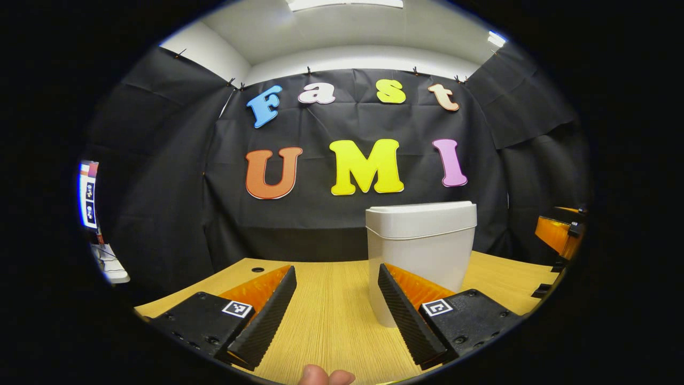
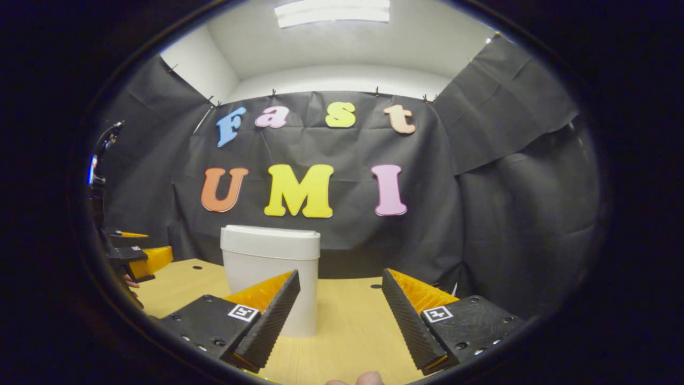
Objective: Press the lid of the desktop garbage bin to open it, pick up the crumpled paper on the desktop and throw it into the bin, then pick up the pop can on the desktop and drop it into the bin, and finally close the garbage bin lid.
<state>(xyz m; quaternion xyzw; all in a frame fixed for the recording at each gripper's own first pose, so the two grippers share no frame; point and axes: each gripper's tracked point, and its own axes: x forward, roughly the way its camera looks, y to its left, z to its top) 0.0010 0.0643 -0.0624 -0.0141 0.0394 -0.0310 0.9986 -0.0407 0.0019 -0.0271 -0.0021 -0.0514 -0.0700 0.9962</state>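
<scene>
A white garbage bin (image 1: pixel 419 251) with its lid (image 1: pixel 421 218) down stands on the wooden desktop (image 1: pixel 331 315), just ahead and to the right of my left gripper (image 1: pixel 336 278). That gripper is open with nothing between its fingers. In the right gripper view the same bin (image 2: pixel 270 270) stands ahead and to the left, its lid (image 2: pixel 270 240) flat. My right gripper (image 2: pixel 340 280) is open and empty, with its left finger (image 2: pixel 272 315) overlapping the bin's lower right side. The left gripper (image 2: pixel 136 259) shows far off at the left edge, and the right gripper (image 1: pixel 558 235) at the right edge.
Black cloth walls close in the desk at the back and on both sides. A small round hole (image 1: pixel 257 269) sits in the desktop at the back left. A fingertip (image 1: pixel 315 374) of the holding hand shows at the bottom. A lit screen (image 1: pixel 88 192) stands beyond the left wall.
</scene>
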